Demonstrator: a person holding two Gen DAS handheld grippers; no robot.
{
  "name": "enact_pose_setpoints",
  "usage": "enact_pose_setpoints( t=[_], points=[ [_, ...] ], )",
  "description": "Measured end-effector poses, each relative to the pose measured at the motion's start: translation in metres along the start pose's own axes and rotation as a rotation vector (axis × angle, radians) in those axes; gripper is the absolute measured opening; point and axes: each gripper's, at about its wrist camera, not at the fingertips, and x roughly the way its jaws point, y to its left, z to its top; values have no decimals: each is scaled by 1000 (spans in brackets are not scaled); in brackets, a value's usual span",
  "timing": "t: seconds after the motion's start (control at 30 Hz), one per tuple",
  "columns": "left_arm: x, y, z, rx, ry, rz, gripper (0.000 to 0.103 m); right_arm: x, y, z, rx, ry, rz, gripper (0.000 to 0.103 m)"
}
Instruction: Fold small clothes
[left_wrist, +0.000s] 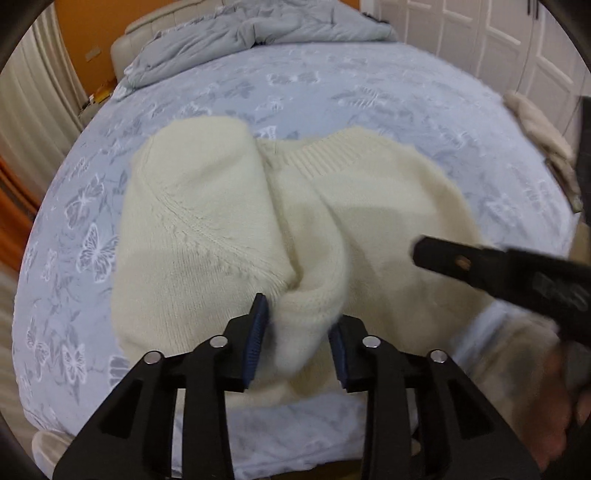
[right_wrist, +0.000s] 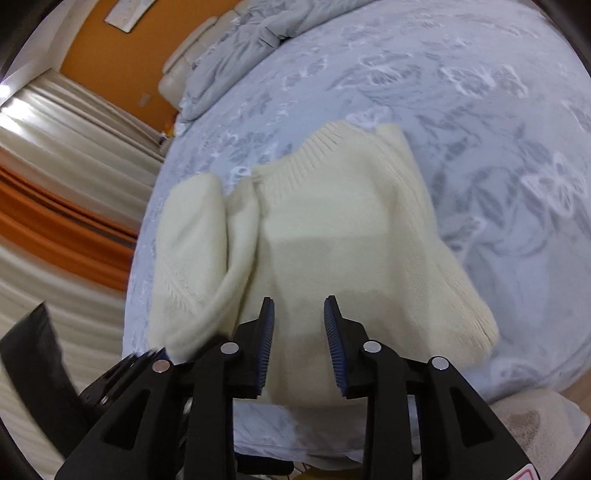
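Orange wall and pale pleated curtains (right_wrist: 55, 155) fill the left of the room, and a bed (left_wrist: 369, 92) with a blue butterfly-print sheet spreads across to white cupboard doors (left_wrist: 498, 37) on the right, a rumpled grey duvet (left_wrist: 240, 33) heaped at the far end.

On the sheet lies the cream knitted sweater (right_wrist: 332, 229), ribbed neckline toward the duvet. Its left side is folded inward, and that sleeve (left_wrist: 314, 288) runs down over the body in a loose ridge. The left hand-held gripper (left_wrist: 298, 339) sits at the sleeve's near end with its jaws partly spread: the cuff lies between the blue pads, but they do not look pressed onto it. To the right, over the plain front of the sweater, the right hand-held gripper (right_wrist: 298, 343) is likewise parted, with knit visible below the gap and nothing pinched. At the bed's far right edge a second pale garment (left_wrist: 543, 136) waits.

The risk, as I judge it, is on the left. The sleeve is bunched rather than flat, so drawing the gripper away could drag the soft cuff along and pull the fold open. A thick knit also springs back, so a lumpy ridge left there would make the next fold crooked. The sweater lies close to the near edge, so a tug could slide it off.
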Motion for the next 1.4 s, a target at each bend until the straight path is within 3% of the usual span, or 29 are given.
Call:
enact_pose_setpoints(
  t=[0.03,0.07,0.13,0.3,0.47,0.57,0.6,0.63,0.7,0.8,0.83,0.9,0.97,1.07,1.13,1.23,1.4],
  points=[
    [-10,9,-2,-21,-20,-30,47,-1,8,0,-19,-4,13,50],
    [-24,20,-8,-51,-40,-63,66,-2,15,1,-28,-3,41,57],
    [-47,42,-23,-104,-76,-46,79,0,31,3,-31,13,101,74],
    [-61,74,-52,-127,-56,26,79,23,61,2,-10,124,157,79],
    [-66,109,-78,-254,0,9,79,69,98,-6,-65,269,43,79],
    [-70,116,-87,-266,-7,28,79,83,125,-10,-159,268,-46,69],
    [-71,117,-89,-263,-10,34,79,85,137,-10,-215,258,-94,52],
    [-72,118,-90,-262,-11,40,79,85,144,-9,-241,260,-110,29],
    [-76,119,-90,-270,-13,34,79,74,159,1,-270,252,-59,20],
    [-82,116,-85,-257,-36,35,79,19,177,24,-237,146,141,17],
    [-83,116,-82,-252,-42,36,80,-5,172,32,-205,93,196,17],
    [-84,112,-76,-245,-54,29,80,-39,148,41,-160,0,226,17],
    [-80,108,-73,-238,-52,14,82,-55,89,42,-79,-46,155,17],
    [-66,92,-68,-209,-32,6,82,-23,-6,28,84,55,-33,17],
    [-57,79,-64,-190,-16,-5,82,-9,-40,13,150,103,-68,17],
    [-42,53,-57,-117,-4,-9,82,-13,-49,4,192,92,32,18],
    [-16,29,-46,-49,-1,31,82,-13,-41,7,175,100,76,24]
  ],
)
